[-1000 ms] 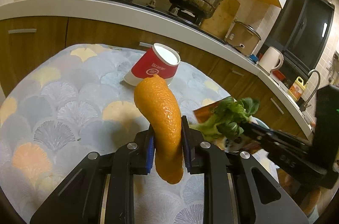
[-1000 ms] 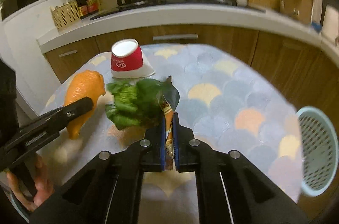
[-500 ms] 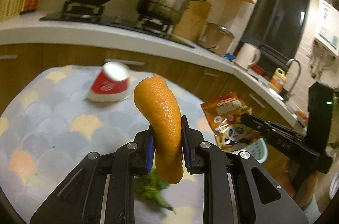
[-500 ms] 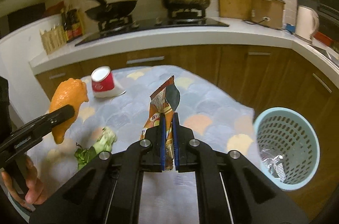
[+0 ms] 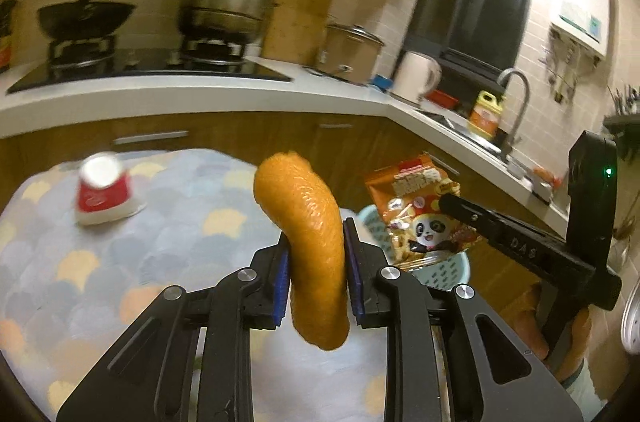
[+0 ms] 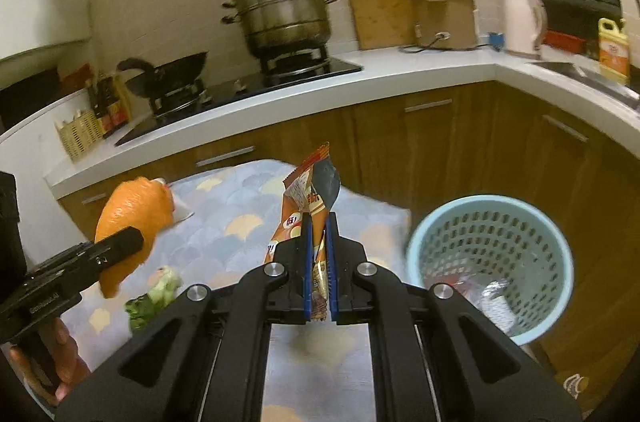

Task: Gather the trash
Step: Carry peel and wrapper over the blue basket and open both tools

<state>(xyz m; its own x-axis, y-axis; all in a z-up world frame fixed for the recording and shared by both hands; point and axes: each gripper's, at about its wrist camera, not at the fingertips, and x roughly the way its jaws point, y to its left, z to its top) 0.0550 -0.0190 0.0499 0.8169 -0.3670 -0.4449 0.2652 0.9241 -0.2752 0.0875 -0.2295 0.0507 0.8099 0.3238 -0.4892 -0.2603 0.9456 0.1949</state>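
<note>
My left gripper (image 5: 314, 242) is shut on a long curl of orange peel (image 5: 308, 230), held above the table. In the right wrist view that peel (image 6: 132, 214) shows at the left in the same gripper. My right gripper (image 6: 319, 234) is shut on an orange snack wrapper (image 6: 310, 190), which stands up between the blue pads. From the left wrist view the wrapper (image 5: 420, 210) hangs over the light blue perforated bin (image 5: 444, 266). The bin (image 6: 492, 258) sits on the floor right of the table and holds some foil-like trash.
A red and white paper cup (image 5: 102, 190) lies on its side on the patterned tablecloth (image 5: 120, 262). A leafy green scrap (image 6: 154, 298) lies on the cloth at the left. Behind runs a counter (image 6: 360, 78) with a steamer pot, a wok, a kettle and a sink.
Both grippers have swung right and risen, carrying peel and wrapper toward the bin. The green scrap, beside the wrapper a second ago, now lies on the table.
</note>
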